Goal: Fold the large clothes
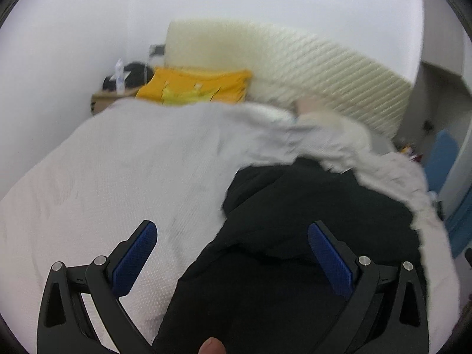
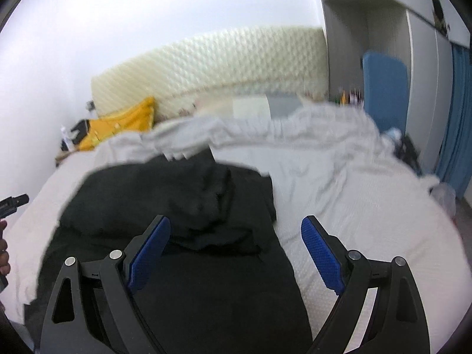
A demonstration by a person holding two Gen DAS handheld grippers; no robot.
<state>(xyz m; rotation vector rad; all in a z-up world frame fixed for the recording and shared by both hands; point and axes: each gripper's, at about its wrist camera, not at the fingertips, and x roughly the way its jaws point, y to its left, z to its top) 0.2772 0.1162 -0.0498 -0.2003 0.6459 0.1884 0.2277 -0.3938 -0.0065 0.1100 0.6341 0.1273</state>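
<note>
**Hand-held grippers spread wide over a black garment on the bed**

The left hand-held gripper hangs above the bed with its blue-padded fingers spread far apart, gripping nothing. The right hand-held gripper is the same, its fingers wide apart and empty.

Between and below both lies the black garment, a large dark piece of clothing sprawled on the bed, bunched and creased at its far end and flatter toward the near edge. From the left wrist view it fills the right half beneath the gripper; from the right wrist view it sits to the left and centre.

Under it is a white dimpled bedspread. Just past the garment's far edge, a rumpled white sheet is heaped across the bed. Behind that stands a cream quilted headboard against the white wall. A yellow cushion leans at the headboard's left end, next to a small side stand holding dark items that are too blurred to identify. Off to the right, a blue panel stands by the grey wardrobe.
</note>
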